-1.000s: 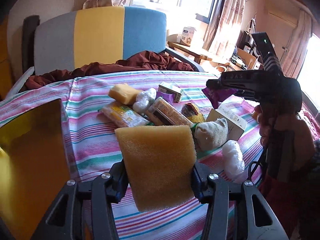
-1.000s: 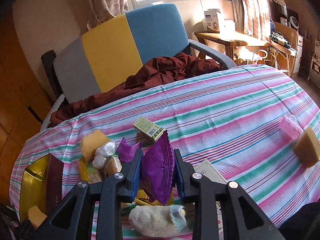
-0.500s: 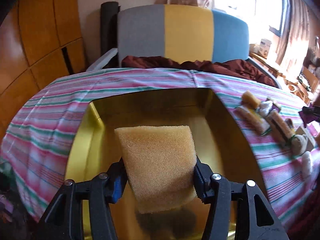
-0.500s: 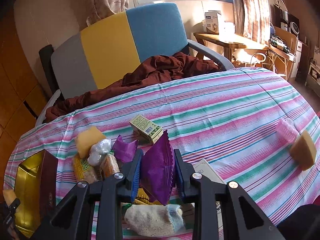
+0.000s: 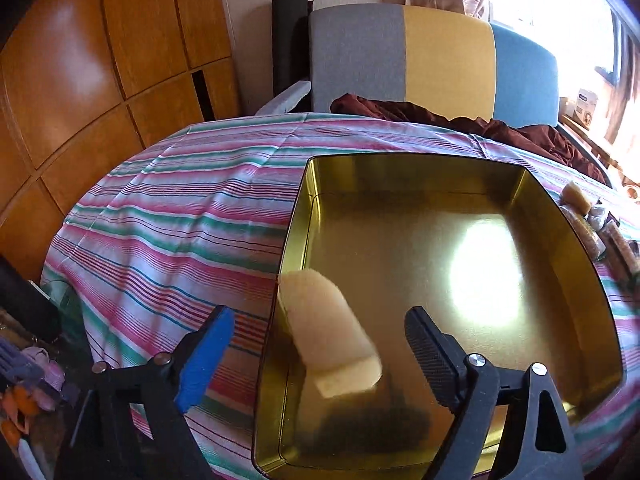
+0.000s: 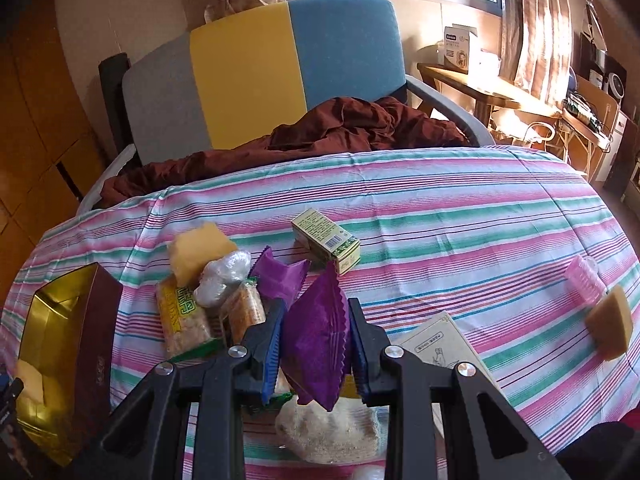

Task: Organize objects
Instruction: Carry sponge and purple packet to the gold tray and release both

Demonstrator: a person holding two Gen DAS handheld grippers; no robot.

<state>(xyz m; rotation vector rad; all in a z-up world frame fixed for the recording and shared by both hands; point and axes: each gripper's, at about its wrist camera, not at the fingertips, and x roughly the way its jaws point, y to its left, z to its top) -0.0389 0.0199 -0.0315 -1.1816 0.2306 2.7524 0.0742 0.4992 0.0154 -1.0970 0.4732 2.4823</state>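
Now the left gripper [image 5: 316, 344] hangs over the gold tin [image 5: 576, 240] at the table's left end; its jaws have just been opening, and the yellow sponge [image 5: 328, 332], clamped between them half a second ago, falls free between the spread pads into the tin's near-left corner. So one object looks sorted. Tilted downward over the clutter, the right gripper [image 6: 316, 344] stays clamped on a purple packet [image 6: 316, 336], probably next.
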